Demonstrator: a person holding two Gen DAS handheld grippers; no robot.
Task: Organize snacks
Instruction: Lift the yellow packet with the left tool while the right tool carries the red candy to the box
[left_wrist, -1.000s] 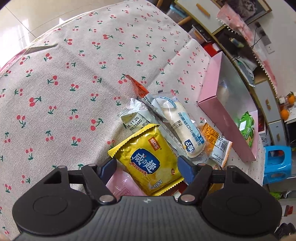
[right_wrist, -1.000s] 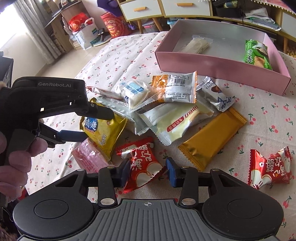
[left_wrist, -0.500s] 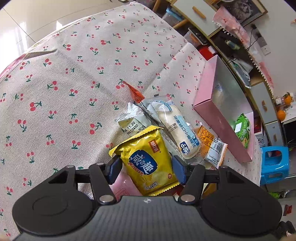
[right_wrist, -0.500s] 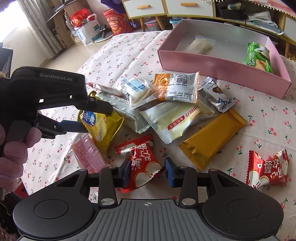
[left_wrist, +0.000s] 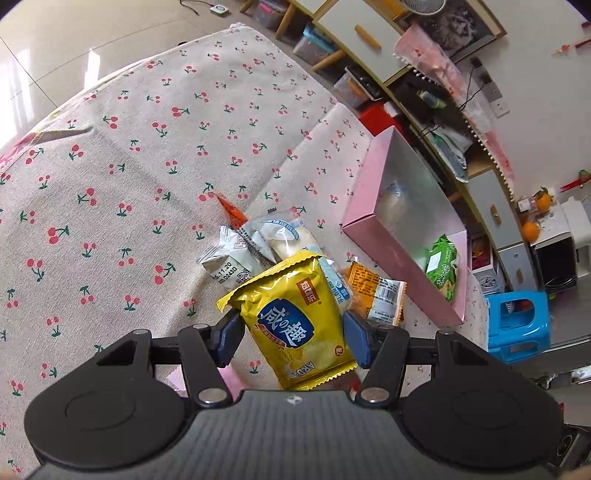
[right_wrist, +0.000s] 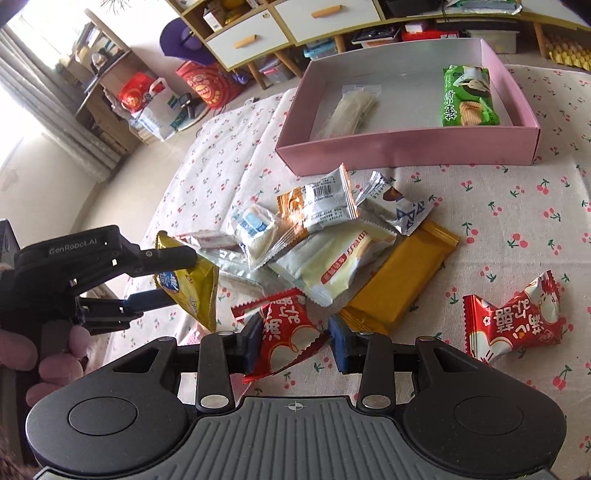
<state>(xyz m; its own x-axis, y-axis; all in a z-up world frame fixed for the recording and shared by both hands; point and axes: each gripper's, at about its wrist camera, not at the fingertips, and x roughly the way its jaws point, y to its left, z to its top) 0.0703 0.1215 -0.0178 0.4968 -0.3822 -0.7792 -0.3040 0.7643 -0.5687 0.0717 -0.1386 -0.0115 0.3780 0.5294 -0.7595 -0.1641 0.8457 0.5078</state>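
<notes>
We are pinching a yellow packet (left_wrist: 295, 325) in the left gripper (left_wrist: 291, 339), its blue pads (left_wrist: 227, 338) pressing on both sides of the bag; seen from the right wrist, the packet (right_wrist: 192, 291) is hanging tilted between those jaws, clear of the cloth (right_wrist: 517, 206). In the right gripper (right_wrist: 295, 343) we are gripping a red packet (right_wrist: 284, 332), pads tight against its crumpled edges.

Just beyond the yellow packet, the pile is lying on the cherry-print cloth: a clear-wrapped white cake (right_wrist: 255, 232), an orange-and-white packet (right_wrist: 321, 206), a cream bar (right_wrist: 340, 266), a gold bar (right_wrist: 402, 280) and a silver wrapper (right_wrist: 402, 206), all overlapping. A second red packet (right_wrist: 513, 321) is sitting apart to the right.

Farther back we are seeing the pink box (right_wrist: 406, 151), with a green packet (right_wrist: 469, 96) near its right wall and a pale wrapped bar (right_wrist: 354, 107) toward its left. Behind the table, drawers (right_wrist: 291, 22) are standing against the wall.
</notes>
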